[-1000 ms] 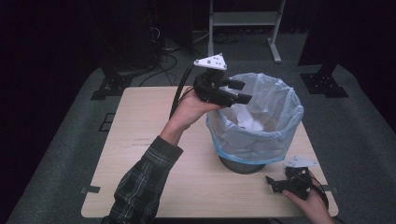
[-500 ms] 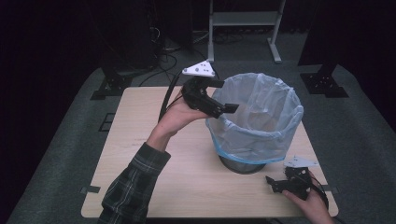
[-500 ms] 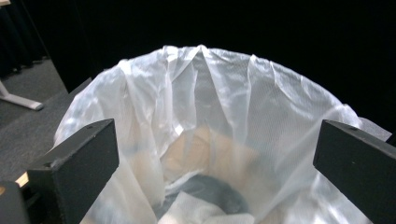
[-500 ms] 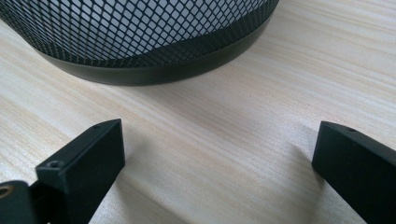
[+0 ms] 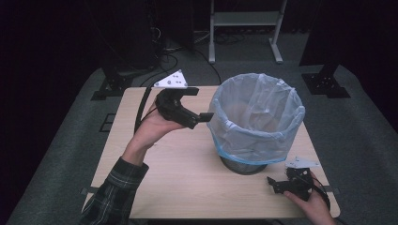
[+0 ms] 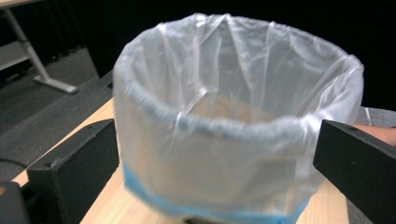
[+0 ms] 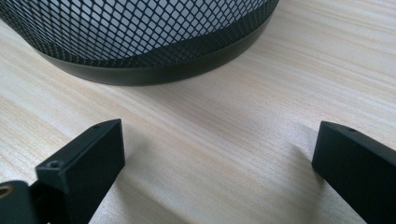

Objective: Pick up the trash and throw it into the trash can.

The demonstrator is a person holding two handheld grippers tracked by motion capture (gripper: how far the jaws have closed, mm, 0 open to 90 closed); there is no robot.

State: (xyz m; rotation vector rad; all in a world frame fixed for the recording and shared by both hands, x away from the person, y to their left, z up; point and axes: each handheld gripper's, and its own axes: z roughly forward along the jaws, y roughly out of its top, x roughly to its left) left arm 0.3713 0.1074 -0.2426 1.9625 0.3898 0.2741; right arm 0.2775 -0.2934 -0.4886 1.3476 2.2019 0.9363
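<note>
On a pale wooden table (image 5: 187, 178), a person works two hand-held grippers around a black mesh wastebasket (image 5: 244, 165) lined with a clear plastic bag (image 5: 256, 117) whose blue-edged hem is folded down over the rim. The left gripper (image 5: 199, 110), held up in the person's left hand (image 5: 152, 126), points at the bag's outer wall just beside the rim; its jaws have just been opening and now stand wide apart with nothing between them. From the left gripper view, the two black jaws frame the lined basket (image 6: 233, 121) without pressing on it, and the picture is slightly blurred. The right gripper (image 5: 277, 185) lies low near the table's near right corner, in the person's right hand (image 5: 312, 201), close to the foot of the basket. From the right gripper view its jaws are spread wide over bare wood, holding nothing, with the basket's mesh wall and solid black base band (image 7: 154, 70) a short way ahead of them. The basket stands upright toward the right side of the table.
</note>
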